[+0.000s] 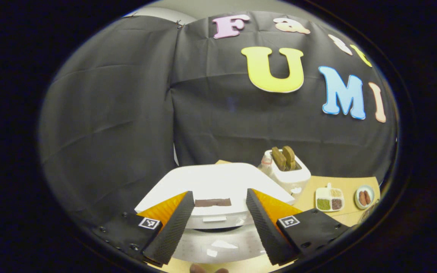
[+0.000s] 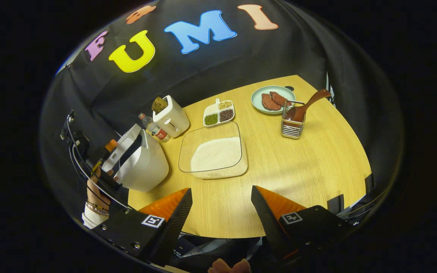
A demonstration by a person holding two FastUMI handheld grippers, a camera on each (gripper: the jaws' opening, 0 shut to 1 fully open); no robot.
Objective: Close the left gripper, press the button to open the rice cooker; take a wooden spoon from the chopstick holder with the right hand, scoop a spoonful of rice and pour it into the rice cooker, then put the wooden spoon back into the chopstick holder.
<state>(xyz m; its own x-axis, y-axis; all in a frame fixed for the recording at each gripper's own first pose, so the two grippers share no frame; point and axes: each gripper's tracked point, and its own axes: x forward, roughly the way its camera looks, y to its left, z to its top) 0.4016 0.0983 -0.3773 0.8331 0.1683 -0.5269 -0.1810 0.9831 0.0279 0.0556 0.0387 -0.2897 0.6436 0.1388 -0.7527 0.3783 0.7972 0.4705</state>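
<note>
Hovering in front of the white rice cooker [image 1: 218,197], your left gripper [image 1: 218,223] has its jaws wide apart, framing the lid's front edge at the bottom centre of the left gripper view. The task wants those jaws brought together first, so narrow them fully before you push; a closed pair gives you one firm tip instead of two prongs that could straddle the release. The pale rectangular button [image 1: 214,218] sits just under the dark strip on the lid, between the jaws. Aim for its middle and press straight in, not at a slant, or the cooker may slide on the counter [image 2: 309,167].

Your right gripper [image 2: 221,212] is also spread wide and holds nothing, low in the right gripper view above bare counter. The wooden spoon [image 2: 305,108] stands tilted in the wire chopstick holder [image 2: 293,127] at upper right, beside a plate of meat slices [image 2: 273,99]. The clear tub of rice [image 2: 215,153] lies at centre, with the cooker at left, where your other hand [image 2: 96,185] works the left gripper. Behind them stand a toaster [image 2: 171,115], a small bottle [image 2: 154,129] and a divided dish of grains [image 2: 219,112].

As for writing, the bottle carries a red label and the tub has a mark on its front wall, but both are too small to read.
</note>
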